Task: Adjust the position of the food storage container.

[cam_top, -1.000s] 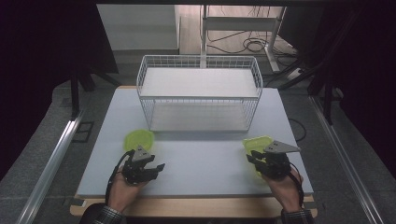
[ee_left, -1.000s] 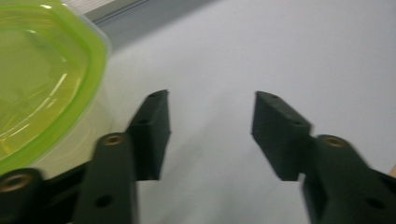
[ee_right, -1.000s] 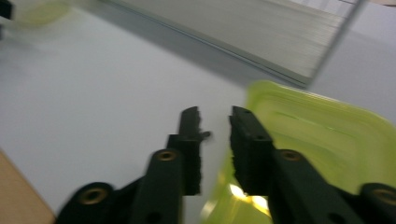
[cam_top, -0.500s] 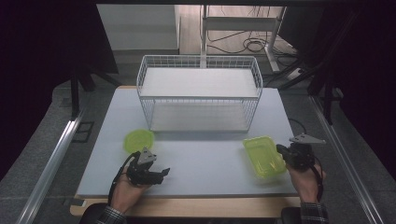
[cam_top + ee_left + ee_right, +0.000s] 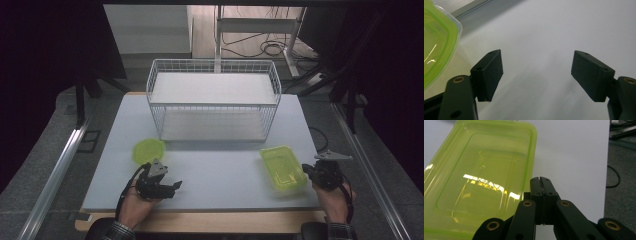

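A round green lidded container (image 5: 148, 150) sits front left on the white table (image 5: 225, 150); its rim shows at the left of the left gripper view (image 5: 436, 42). My left gripper (image 5: 175, 186) lies just in front of it and apart from it. Its jaws have just been opening and stand open (image 5: 537, 65) over bare table, with nothing between them. A green rectangular container (image 5: 283, 167) lies front right. My right gripper (image 5: 309, 171) is shut and empty, with its tips (image 5: 540, 180) right beside that container's (image 5: 481, 177) right rim.
A white wire basket (image 5: 212, 100) stands at the middle back of the table. The table's right edge (image 5: 607, 170) runs close to my right gripper, with floor and cables beyond it. A metal rail (image 5: 55, 175) runs along the left side.
My right hand has slid to the right, off the rectangular container, which now lies uncovered and a little nearer the front. The left hand has stayed put.
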Tool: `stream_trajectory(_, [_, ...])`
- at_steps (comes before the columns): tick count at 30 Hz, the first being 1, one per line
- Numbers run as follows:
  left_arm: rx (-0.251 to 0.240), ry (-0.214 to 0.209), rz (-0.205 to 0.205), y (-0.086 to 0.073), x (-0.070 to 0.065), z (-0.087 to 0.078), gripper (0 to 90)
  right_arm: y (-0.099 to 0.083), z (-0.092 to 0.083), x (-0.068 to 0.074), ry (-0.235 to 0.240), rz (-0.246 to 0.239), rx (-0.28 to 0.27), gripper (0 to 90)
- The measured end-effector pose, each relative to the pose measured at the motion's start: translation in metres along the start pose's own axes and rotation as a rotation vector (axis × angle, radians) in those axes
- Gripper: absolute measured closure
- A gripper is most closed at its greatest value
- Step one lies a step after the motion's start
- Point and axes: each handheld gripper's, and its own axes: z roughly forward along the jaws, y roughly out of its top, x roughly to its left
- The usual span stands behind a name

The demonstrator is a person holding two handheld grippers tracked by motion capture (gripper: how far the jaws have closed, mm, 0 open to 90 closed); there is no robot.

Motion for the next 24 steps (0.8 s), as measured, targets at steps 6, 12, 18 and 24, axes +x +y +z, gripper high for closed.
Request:
stream_trajectory(6, [0.0,-0.005,-0.004,0.0,0.0,-0.001,26.8,-0.003,-0.004,0.01,0.027,0.002,0.009,89.0])
stream_trajectory(12, [0.0,-0.002,-0.007,0.0,0.0,-0.001,28.2,-0.002,-0.005,0.027,0.087,-0.013,0.009,89.0])
stream_trajectory(18, [-0.001,-0.004,-0.01,0.001,0.0,-0.002,28.8,-0.001,-0.005,0.048,0.151,-0.048,0.008,89.0])
stream_trajectory(24, [-0.005,-0.006,-0.012,0.001,0.0,-0.003,29.3,-0.002,-0.005,0.073,0.223,-0.093,0.006,89.0])
